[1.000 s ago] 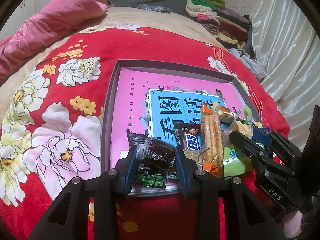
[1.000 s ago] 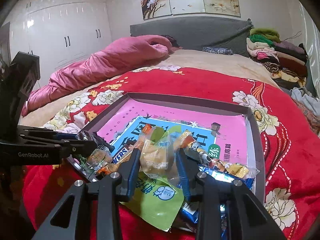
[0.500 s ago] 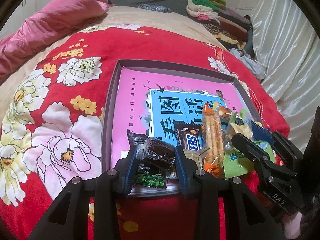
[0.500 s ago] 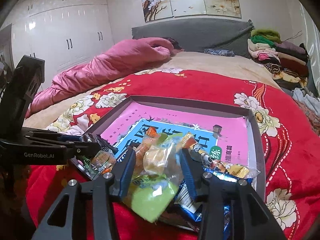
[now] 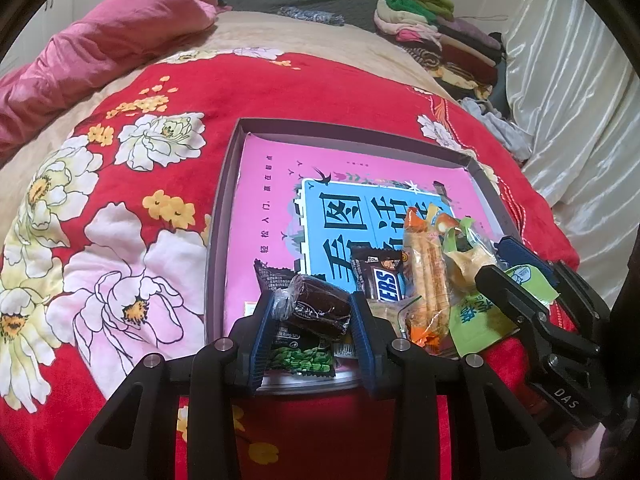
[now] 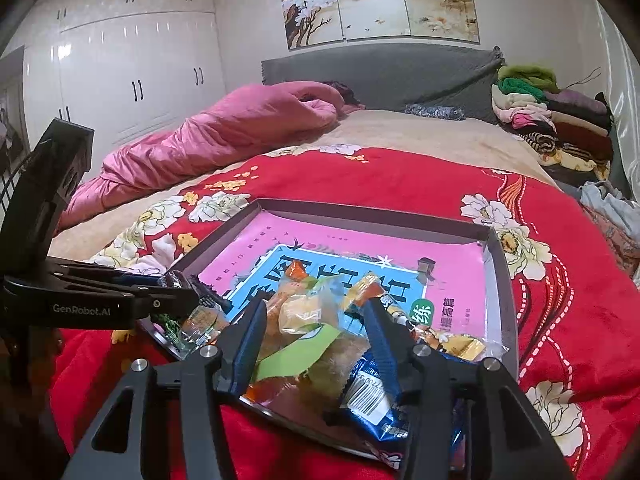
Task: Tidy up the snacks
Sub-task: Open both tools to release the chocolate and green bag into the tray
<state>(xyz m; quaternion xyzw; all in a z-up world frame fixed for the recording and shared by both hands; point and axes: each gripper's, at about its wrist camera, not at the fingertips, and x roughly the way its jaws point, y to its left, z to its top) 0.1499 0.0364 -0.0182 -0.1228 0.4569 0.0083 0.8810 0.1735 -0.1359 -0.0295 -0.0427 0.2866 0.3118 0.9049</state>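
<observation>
A shallow grey tray (image 5: pixel 225 216) lined with a pink and blue book cover lies on the red floral blanket. My left gripper (image 5: pixel 314 320) hovers at its near edge, shut on a dark brown wrapped cake (image 5: pixel 320 310). Beside it lie a Snickers bar (image 5: pixel 380 280), an orange packet of sticks (image 5: pixel 426 276) and a green packet (image 5: pixel 476 312). My right gripper (image 6: pixel 314 312) is over the tray's near right corner with its jaws opening. The green and clear packet (image 6: pixel 308 344) lies loose between them on the pile, and the pads do not press it. A blue packet (image 6: pixel 372 396) lies underneath.
A pink quilt (image 6: pixel 224 140) is bunched at the far left of the bed. Folded clothes (image 6: pixel 552 124) are stacked at the far right by the grey headboard (image 6: pixel 380 72). A white curtain (image 5: pixel 580 100) hangs on the right. White wardrobe doors (image 6: pixel 132 80) stand on the left.
My right gripper's jaws have widened and the green packet has slipped down from them onto the pile. My left gripper has kept still with the brown cake.
</observation>
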